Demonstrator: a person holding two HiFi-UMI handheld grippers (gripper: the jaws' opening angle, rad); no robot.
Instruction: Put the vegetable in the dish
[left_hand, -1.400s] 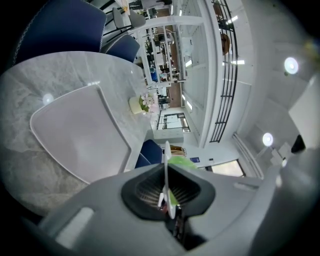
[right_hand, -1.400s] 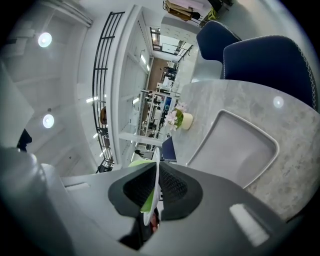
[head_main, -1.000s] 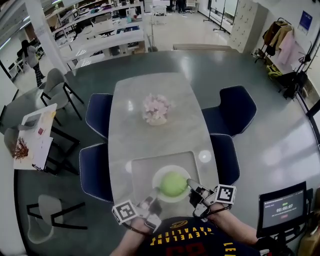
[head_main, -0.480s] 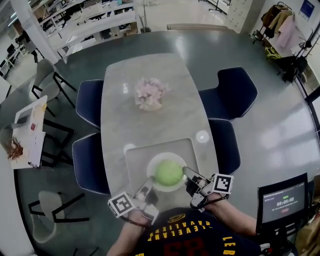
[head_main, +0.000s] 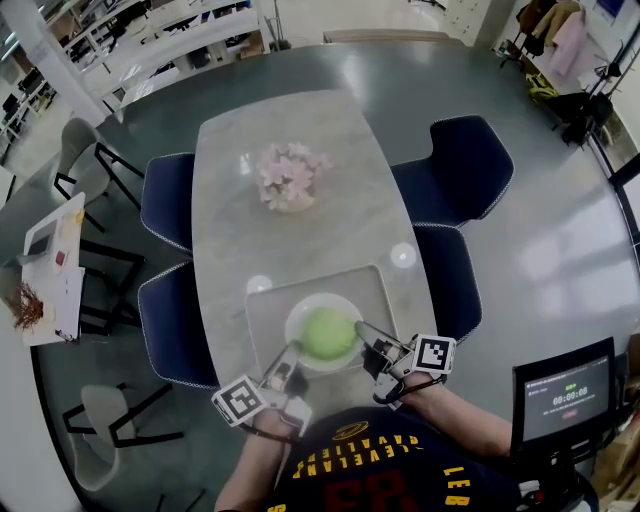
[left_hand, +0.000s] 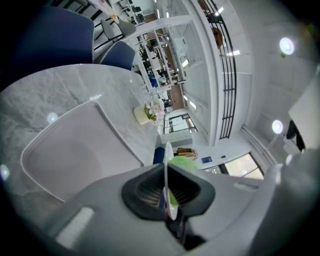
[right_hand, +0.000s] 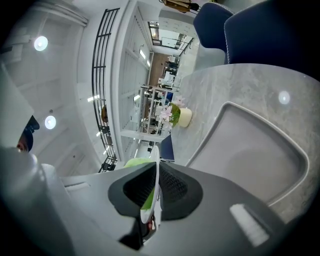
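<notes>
left claw (head_main: 288, 356) pinching near-left rim of white round dish (head_main: 298, 316); right claw (head_main: 364, 332) pinching its right rim. Both gripper views: thin white rim edge-on, clamped in the claw, green showing behind it. round pale-green vegetable (head_main: 328, 334) sits in the dish and fills most of it. Dish is over the middle of the grey rounded-rectangle tray (head_main: 266, 312); can't tell if it touches the tray. Tray sits on the near end of the grey marble bench (head_main: 240, 215). Beyond the tray, mid-bench: pink flowers in a pale pot (head_main: 288, 178). navy chairs (head_main: 168, 205) on both sides of the tray.
</notes>
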